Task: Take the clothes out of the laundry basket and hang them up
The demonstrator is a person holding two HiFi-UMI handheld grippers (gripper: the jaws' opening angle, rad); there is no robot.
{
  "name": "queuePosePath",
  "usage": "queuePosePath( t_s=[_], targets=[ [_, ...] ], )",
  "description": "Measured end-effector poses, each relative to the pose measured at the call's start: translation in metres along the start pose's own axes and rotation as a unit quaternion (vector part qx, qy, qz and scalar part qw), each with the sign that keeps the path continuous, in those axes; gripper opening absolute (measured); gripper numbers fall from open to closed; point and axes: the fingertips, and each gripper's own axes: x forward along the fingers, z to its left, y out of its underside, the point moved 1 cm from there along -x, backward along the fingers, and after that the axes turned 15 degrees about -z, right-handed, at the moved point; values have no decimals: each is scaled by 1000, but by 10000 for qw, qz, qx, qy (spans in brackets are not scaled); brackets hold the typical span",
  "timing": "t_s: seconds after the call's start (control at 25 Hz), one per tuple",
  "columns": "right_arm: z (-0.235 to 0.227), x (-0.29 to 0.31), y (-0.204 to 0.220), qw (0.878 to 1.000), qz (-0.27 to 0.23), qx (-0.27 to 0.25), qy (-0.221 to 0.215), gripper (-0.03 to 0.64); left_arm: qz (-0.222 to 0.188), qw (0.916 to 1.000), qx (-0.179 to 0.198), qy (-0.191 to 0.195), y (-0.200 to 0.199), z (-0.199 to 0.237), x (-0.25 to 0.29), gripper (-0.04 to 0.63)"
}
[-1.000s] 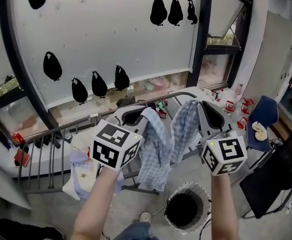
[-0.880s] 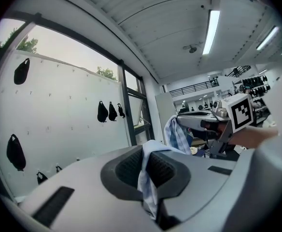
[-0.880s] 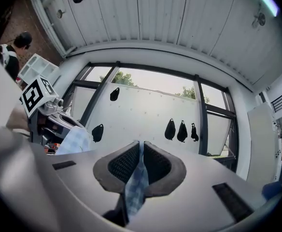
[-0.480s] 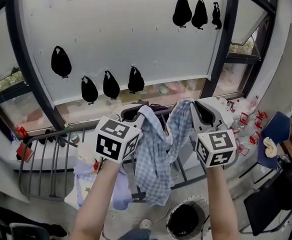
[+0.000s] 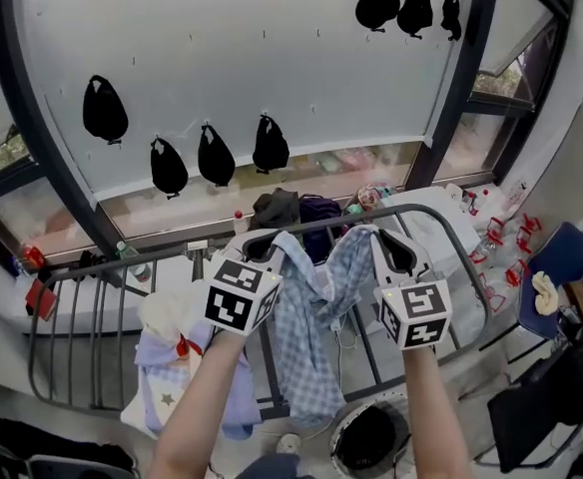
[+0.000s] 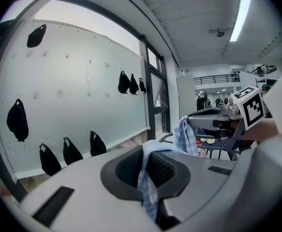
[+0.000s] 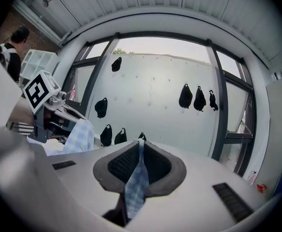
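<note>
Behind the scene stood a wide white panel (image 5: 272, 58) between dark window frames, with small black bag-like shapes (image 5: 105, 110) hung on it. In front of it was a metal drying rack (image 5: 92, 317) with long rails.

The checked cloth (image 5: 306, 307), pale blue and white, was held up above the near side of the drying rack. The left gripper (image 5: 262, 245) had its jaws closed tightly on one upper part of the cloth, and the right gripper (image 5: 393, 250) was clamped on another upper part. In each gripper view a thin fold of fabric passed between the ribbed pads. Between the two grippers the cloth sagged, and its longest part hung down in front of the rack's near edge.

I judge that this cloth was light, thin and fully limp, and not fragile. It would fold and swing with every move and would keep no shape of its own. The best places to hold seemed to be the top edge or two corners, well apart, so that it spreads flat over a rail. Such thin fabric could slip from the pads if only a little of it was pinched.

The laundry basket (image 5: 339, 429), round with a mesh rim, stood on the floor below the near edge of the drying rack. Its inside looked dark, and I could not tell whether clothes remained in it. On the left part of the rack lay a white and lilac garment (image 5: 167, 367), and at its far side were some dark clothes (image 5: 291, 208).
</note>
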Motion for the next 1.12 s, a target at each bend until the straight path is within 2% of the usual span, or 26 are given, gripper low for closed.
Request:
queuePosePath(
  t_s=[0.32,0.48,0.88,0.92,1.04,1.12],
  targets=[
    [2,-1,68,9982,583,111,65,38,635,9979,56,61,77,-11,17,23],
    [1,-5,89,9966,815,83,115,40,843,9963,167,19,96,-12,19,25],
    [-2,-17,119,9911,1312,136,185,52,1361,9906,151,-56,133,-21,18,28],
    [-3,-18,121,9904,1363,135,210,63,1417,9897,170,-57,134,-21,17,44],
    [-7,-19,128,9882,1499,195,254,130,1549,9878,163,-42,139,-22,16,159],
    [-9,-22,129,9878,1509,252,290,164,1556,9877,131,-34,141,-24,14,190]
  ],
)
